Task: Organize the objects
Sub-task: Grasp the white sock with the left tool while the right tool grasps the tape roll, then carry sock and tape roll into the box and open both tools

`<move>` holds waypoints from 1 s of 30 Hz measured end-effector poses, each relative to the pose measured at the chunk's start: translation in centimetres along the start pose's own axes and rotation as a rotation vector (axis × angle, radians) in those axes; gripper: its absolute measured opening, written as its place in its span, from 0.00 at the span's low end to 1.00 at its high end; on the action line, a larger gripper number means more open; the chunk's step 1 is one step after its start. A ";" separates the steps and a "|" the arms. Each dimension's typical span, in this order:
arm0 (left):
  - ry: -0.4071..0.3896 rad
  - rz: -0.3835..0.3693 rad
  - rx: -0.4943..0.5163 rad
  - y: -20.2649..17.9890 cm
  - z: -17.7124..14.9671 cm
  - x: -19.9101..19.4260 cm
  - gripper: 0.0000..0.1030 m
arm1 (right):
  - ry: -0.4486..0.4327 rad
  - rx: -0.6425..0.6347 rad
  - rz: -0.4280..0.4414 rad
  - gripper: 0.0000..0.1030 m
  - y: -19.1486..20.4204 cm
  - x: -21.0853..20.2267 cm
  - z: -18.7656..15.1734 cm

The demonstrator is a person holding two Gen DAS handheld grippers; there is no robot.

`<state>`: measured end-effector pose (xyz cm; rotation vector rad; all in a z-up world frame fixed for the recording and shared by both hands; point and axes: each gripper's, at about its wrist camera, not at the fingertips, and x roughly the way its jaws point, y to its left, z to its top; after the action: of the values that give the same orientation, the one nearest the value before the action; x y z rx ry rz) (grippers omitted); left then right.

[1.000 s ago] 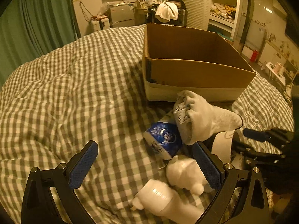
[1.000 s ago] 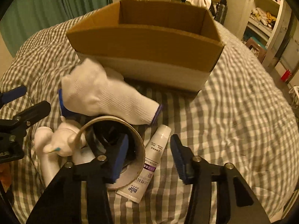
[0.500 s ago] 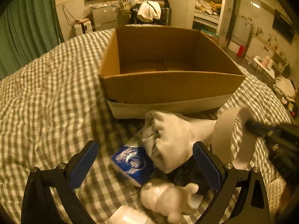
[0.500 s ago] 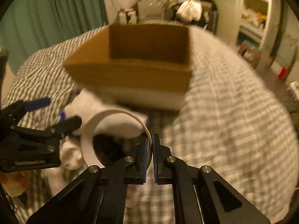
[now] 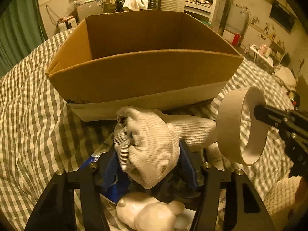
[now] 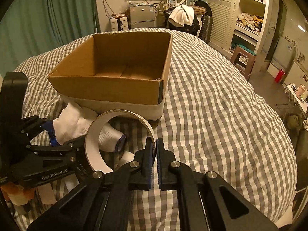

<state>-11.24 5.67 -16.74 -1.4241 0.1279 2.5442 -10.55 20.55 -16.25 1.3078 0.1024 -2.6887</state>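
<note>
An open, empty cardboard box [image 5: 146, 73] stands on the checked bed cover; it also shows in the right wrist view [image 6: 107, 88]. My left gripper [image 5: 148, 163] is shut on a white sock [image 5: 150, 144] just in front of the box. My right gripper [image 6: 155, 150] is shut on the rim of a wide tape roll [image 6: 100, 134] and holds it above the bed, right of the sock; the roll also shows in the left wrist view [image 5: 231, 127]. The sock shows through the roll's ring [image 6: 77, 125].
Under the left gripper lie a white animal figure [image 5: 146, 213], a blue packet [image 5: 113, 188] and a white tube [image 5: 215, 152]. The checked bed cover [image 6: 211, 105] stretches to the right of the box. Shelves, a stool and furniture stand beyond the bed.
My left gripper moved forward and closed on the sock. My right gripper closed on the tape roll's rim and lifted it off the bed, toward the box.
</note>
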 end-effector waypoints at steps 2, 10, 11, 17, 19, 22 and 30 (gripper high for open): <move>-0.002 -0.003 -0.011 0.3 0.2 -0.7 0.52 | -0.006 0.004 0.006 0.03 -0.5 0.0 -0.3; -0.057 0.017 0.013 -0.4 0.5 -4.7 0.48 | -0.056 -0.011 -0.004 0.03 0.2 -1.9 0.1; -0.065 0.019 0.014 -0.5 0.7 -5.3 0.48 | -0.060 -0.013 -0.004 0.03 0.3 -2.2 0.2; -0.134 0.043 0.024 -0.5 2.0 -8.8 0.48 | -0.113 -0.011 0.015 0.03 0.7 -4.9 1.4; -0.152 0.063 0.015 -0.2 2.7 -9.8 0.48 | -0.146 -0.016 0.017 0.03 0.9 -6.2 2.0; -0.184 0.079 0.000 0.3 4.3 -11.2 0.48 | -0.185 -0.026 0.001 0.03 1.0 -7.7 3.2; -0.286 0.138 -0.003 2.0 8.8 -13.2 0.48 | -0.295 -0.024 -0.034 0.03 0.4 -11.1 8.0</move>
<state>-12.31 3.35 -0.95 -1.0705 0.1793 2.8282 -9.94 20.28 -2.53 0.8972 0.1238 -2.8634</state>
